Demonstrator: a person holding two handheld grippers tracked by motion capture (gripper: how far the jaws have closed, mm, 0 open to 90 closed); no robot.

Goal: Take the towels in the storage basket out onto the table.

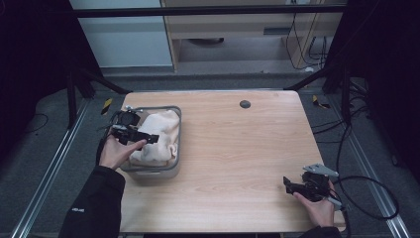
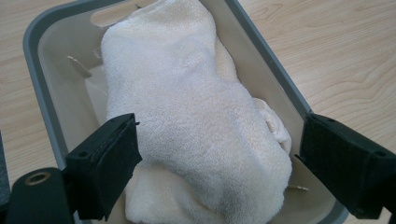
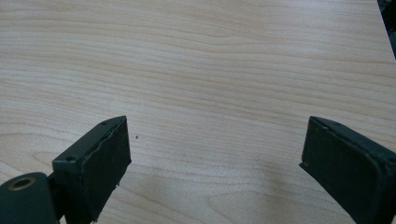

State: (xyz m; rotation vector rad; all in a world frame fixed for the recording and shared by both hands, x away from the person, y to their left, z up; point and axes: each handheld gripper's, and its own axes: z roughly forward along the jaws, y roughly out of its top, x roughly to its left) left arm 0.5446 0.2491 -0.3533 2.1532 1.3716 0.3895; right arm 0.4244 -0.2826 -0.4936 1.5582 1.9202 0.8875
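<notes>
A cream towel (image 1: 159, 137) lies bunched in a grey-rimmed tub (image 1: 177, 144) at the table's left side. My left gripper (image 1: 148, 139) hovers over the towel, jaws wide open. In the left gripper view the towel (image 2: 196, 126) lies below and between the two black pads (image 2: 112, 163), and neither pad presses on it. The tub's rim (image 2: 268, 51) runs along the towel's right. My right gripper (image 1: 289, 184) rests low near the table's front right corner, open. In the right gripper view its pads (image 3: 100, 163) stand apart over bare wood with nothing between them.
The wooden table (image 1: 237, 148) has a small dark round cap (image 1: 244, 104) near its far edge. A black cable (image 1: 366, 198) loops off the table's right side. Dark frame legs and shelving stand beyond the far edge.
</notes>
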